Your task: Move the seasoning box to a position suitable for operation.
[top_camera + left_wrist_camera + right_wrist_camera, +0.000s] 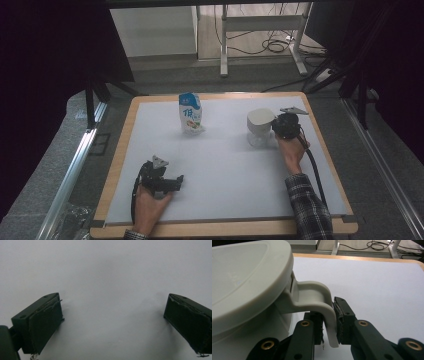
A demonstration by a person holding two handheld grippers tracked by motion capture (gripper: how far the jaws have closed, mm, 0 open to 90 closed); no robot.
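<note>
High view: a rectangular table with a pale wooden rim (116, 150) carries a matte white sheet that covers nearly all of its top. At about 12 o'clock on the sheet stands a blue-and-white soft plastic pouch (190, 114), upright, its top crimped. At roughly 2 o'clock sits a squat whitish plastic jug with a smooth rounded lid (259, 125); its lower body looks translucent. The right gripper (280, 127), black and knobbly with a grey three-cornered plate on top, is at the jug's 3 o'clock side, touching it, held by a hand in a dark checked sleeve, a thick black cable trailing back toward 5 o'clock. The left gripper (172, 184) lies low on the sheet near 7 o'clock, well apart from pouch and jug, a hand wrapped over its rear. Left gripper view: two blocky black jaws with rough, frayed-edged rubbery pads (46, 326) stand spread wide, bare white sheet between them. Right gripper view: the jug's lid fills the 10 o'clock quarter, glossy and gently domed; from its edge a curved, flat-banded handle (329, 315) hooks downward. The right gripper's pads (342, 322) are pinched on that handle's hanging end, one pad on each face, black linkage arms with brass-coloured rivets below.
</note>
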